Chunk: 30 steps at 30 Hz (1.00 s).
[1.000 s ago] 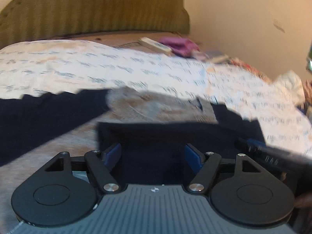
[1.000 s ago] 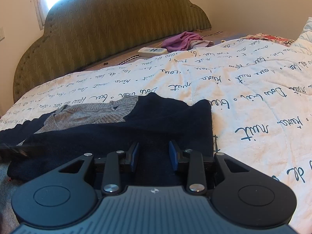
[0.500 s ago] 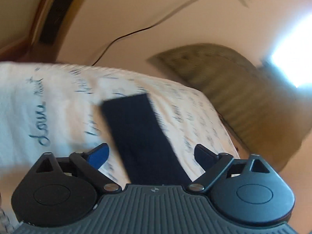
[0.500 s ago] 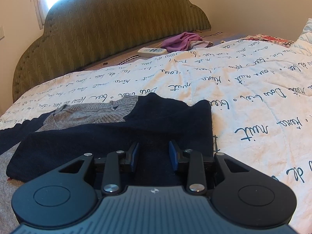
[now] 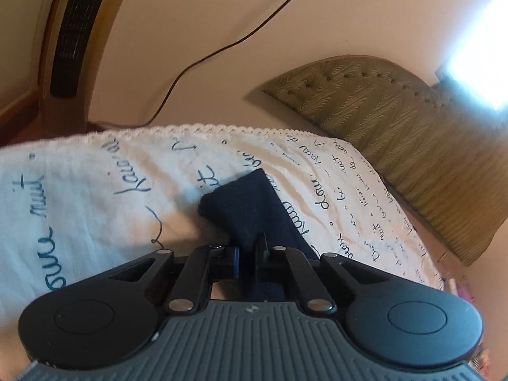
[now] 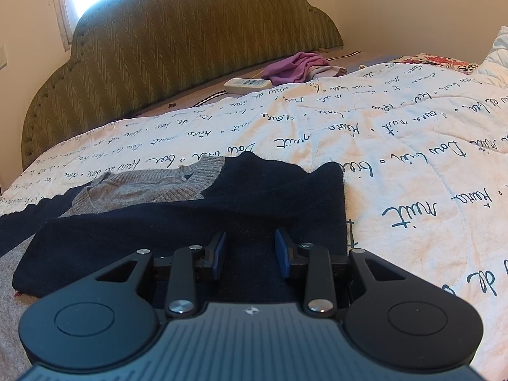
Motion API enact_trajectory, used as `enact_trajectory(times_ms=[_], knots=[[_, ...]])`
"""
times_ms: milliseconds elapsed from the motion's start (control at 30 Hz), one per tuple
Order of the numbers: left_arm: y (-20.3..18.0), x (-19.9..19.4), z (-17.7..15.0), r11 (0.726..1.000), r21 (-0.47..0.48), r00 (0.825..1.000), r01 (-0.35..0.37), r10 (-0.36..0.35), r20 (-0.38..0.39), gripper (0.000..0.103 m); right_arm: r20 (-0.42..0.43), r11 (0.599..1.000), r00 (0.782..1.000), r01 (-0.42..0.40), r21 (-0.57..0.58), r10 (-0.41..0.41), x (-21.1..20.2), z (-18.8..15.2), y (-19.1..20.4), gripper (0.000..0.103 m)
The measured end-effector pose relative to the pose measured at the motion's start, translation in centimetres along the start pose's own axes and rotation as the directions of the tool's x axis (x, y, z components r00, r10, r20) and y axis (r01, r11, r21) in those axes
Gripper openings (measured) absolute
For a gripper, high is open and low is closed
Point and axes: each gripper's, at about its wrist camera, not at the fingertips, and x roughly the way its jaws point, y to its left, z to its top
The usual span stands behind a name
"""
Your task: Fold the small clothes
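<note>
Spread across the bed, the white quilt printed with dark cursive script (image 6: 397, 146) is the biggest thing we see, and behind it stands the scalloped olive-green upholstered headboard (image 6: 190, 41). On the quilt lies the task's garment, a small navy-and-grey knitted sweater (image 6: 190, 212): its dark navy body is laid flat with one part folded over across the front, and a grey ribbed panel with a collar (image 6: 149, 185) shows at its far left. One long navy sleeve (image 5: 250, 203) stretches out flat over the quilt toward the lace-trimmed edge, its tip curled up into a soft bump.

We have our left gripper (image 5: 250, 250) pinched together on that sleeve; its jaws have just been closing, and the navy cloth sits clamped between them. Our right gripper (image 6: 250, 252) hangs over the near part of the navy body with its blue pads (image 6: 219, 250) standing apart; we cannot tell whether they touch the cloth.

Near the headboard lie a crumpled purple cloth (image 6: 295, 66) and, just beside it, a white remote control (image 6: 247, 84).
</note>
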Motion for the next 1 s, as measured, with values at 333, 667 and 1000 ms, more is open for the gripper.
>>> enact_trajectory(times_ms=[333,667,1000], knots=[[-13.9,-9.4,-7.8,0.854,0.466,0.954,0.232,-0.293,0.062,0.004,0.002,1.000,1.000,-0.011,0.015,0.011,0.0,0.0,-0.3,0.032],[-24.5,-11.3,-26.4,0.548,0.653,0.850,0.523,-0.388,-0.355,0.005,0.006,0.999,1.000,-0.024,0.035,0.024,-0.1,0.0,-0.6,0.032],[-23.5,-10.8,-30.1,0.464,0.712,0.850,0.527,-0.307,-0.429,0.044,-0.021,0.999,0.999,-0.036,-0.020,0.035,-0.2,0.4,0.4,0.055]])
